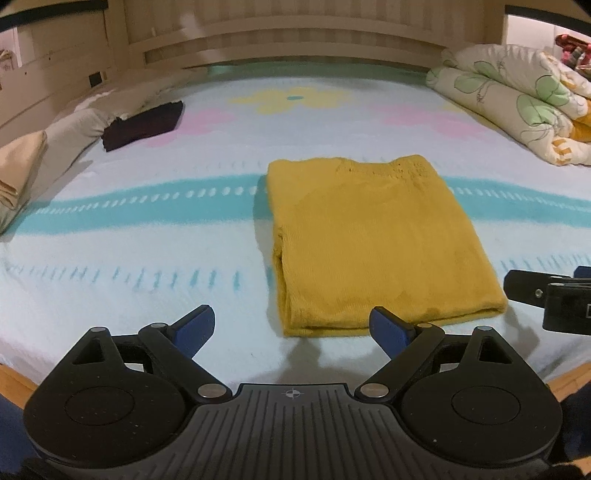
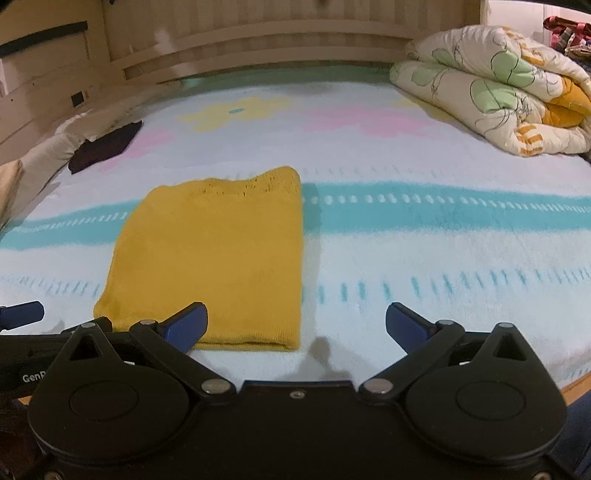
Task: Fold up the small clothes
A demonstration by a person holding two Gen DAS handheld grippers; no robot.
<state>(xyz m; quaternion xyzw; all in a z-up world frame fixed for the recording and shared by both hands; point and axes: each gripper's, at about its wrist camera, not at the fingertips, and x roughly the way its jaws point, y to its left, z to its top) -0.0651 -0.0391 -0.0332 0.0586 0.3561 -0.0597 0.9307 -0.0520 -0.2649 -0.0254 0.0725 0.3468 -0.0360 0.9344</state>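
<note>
A mustard-yellow knit garment (image 1: 373, 240) lies folded into a flat rectangle on the bed; it also shows in the right wrist view (image 2: 214, 254). My left gripper (image 1: 293, 328) is open and empty, just before the garment's near edge. My right gripper (image 2: 295, 325) is open and empty, near the garment's near right corner; its left fingertip (image 2: 186, 326) overlaps that edge in view. The right gripper also shows at the right edge of the left wrist view (image 1: 546, 295). The left gripper shows at the left edge of the right wrist view (image 2: 22, 315).
The bed has a light blanket (image 1: 147, 258) with teal stripes. A folded dark garment (image 1: 144, 123) and beige folded cloth (image 1: 20, 166) lie at the left. A rolled floral quilt (image 2: 498, 88) lies at the back right. A wooden headboard (image 1: 295, 33) stands behind.
</note>
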